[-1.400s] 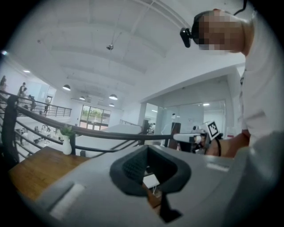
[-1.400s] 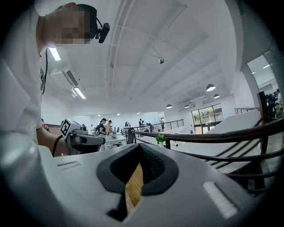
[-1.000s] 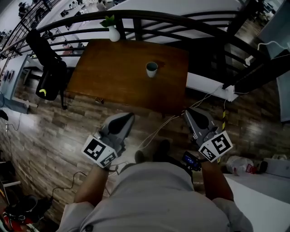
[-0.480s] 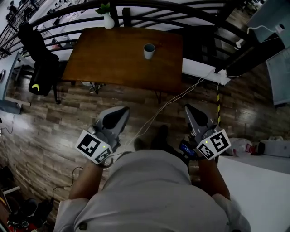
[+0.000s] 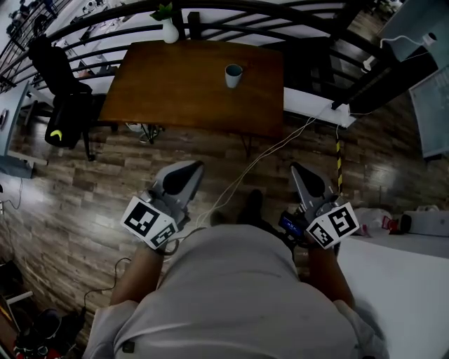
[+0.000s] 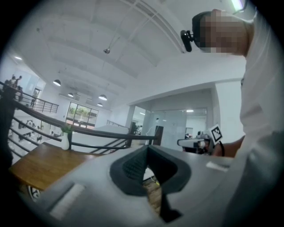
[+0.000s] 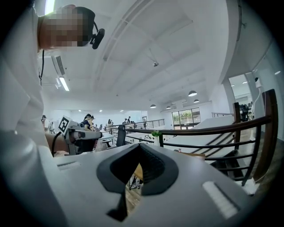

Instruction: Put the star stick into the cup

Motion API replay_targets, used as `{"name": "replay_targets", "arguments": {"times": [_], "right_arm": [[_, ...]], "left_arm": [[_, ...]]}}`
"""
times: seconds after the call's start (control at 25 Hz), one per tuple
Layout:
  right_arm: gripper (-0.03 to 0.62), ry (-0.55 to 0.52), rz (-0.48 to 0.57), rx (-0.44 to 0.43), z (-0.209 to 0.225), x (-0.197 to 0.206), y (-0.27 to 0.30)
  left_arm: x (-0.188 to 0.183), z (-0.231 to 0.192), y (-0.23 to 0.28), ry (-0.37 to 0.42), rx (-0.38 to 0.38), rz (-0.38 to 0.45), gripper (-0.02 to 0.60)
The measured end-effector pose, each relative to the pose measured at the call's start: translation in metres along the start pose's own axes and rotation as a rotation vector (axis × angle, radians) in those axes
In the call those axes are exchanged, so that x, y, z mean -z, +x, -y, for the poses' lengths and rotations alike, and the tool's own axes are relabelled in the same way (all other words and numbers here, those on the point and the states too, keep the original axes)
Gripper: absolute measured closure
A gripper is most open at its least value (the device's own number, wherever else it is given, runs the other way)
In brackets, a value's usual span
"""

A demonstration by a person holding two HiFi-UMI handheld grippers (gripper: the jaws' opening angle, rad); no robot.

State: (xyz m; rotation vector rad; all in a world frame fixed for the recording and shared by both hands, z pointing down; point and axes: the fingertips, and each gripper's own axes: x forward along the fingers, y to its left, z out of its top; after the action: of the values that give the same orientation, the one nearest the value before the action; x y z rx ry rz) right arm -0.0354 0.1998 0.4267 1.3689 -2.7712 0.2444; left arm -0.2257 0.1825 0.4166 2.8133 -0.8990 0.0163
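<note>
Only patterned print shows: a black-and-white square marker faces up on the cube of the left gripper, and another on the cube of the right gripper. These are codes, not letters. A curved yellow mark sits on the black bag that hangs at a chair left of the counter; it is too small to read as a logo.

Both grippers hang over the wood-plank floor, well short of the counter and near the person's grey-shirted torso. In each gripper view the jaws are pressed together at their tips, with only a dark hollow below the tips and nothing pinched.

The cup stands upright on the counter toward its far right part, well apart from both grippers. At this size its contents cannot be seen, and the star stick cannot be picked out in any view.

A white vase with a green sprig stands at the counter's far edge, against the dark railing. A pale cable runs across the floor between the grippers. The torso hides the person's upper arms and most of the floor at the bottom of the head view. Faces in both gripper views are covered by mosaic patches.
</note>
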Motion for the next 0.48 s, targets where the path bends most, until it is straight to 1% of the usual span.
{"name": "replay_targets", "arguments": {"times": [0.48], "right_arm": [[0.588,0.001,-0.009,-0.009,0.005,0.0,-0.001]], "left_arm": [[-0.004,0.004,0.01,-0.002,0.009,0.01,0.578]]}}
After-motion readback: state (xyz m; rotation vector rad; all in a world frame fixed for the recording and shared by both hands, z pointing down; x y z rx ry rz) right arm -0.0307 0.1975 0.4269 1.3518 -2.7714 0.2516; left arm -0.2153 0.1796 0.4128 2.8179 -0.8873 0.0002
